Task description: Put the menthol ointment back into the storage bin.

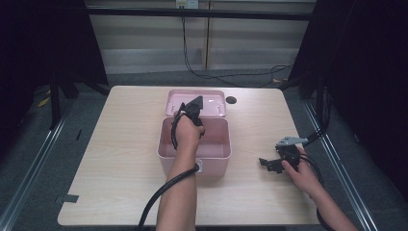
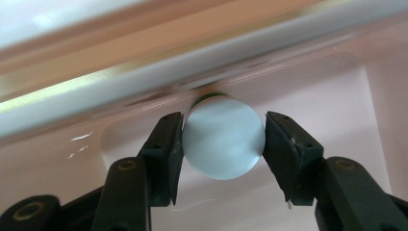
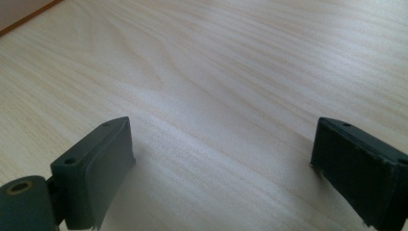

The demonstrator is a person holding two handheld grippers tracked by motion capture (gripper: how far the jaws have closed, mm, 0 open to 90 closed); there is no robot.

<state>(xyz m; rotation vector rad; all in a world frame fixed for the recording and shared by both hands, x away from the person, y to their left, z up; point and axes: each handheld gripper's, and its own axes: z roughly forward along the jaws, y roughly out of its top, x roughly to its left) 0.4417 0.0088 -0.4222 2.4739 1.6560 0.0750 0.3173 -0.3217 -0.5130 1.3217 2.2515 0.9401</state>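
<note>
On the left, the left gripper reaches down into the open pink box, which stands mid-table with its lid folded back on the far side. In the left gripper view, its jaws sit on either side of a round pale-blue cap, seemingly the top of a small bottle or jar with a dark green rim just showing behind it. The left jaw touches the cap; the right one is touching or a hair off it, so the tongs are narrowed to the cap's width and appear to grip it, inside the box near the far wall.

To do this step well, I judge that the squeeze should stay even across the widest part of the cap, since a round, smooth surface can slip or twist out sideways. Movement should be straight up or down, not dragged.

The white rim of the box runs close above the cap in that view, blurred. It is the edge most likely to catch the object or the jaws. The box interior offers open room toward the near side.

Farther right, the table is bare light wood. A small dark round spot lies just beside the lid. The right gripper rests low near the table's right edge, jaws spread wide and empty, well apart from the box, with free surface around it.
</note>
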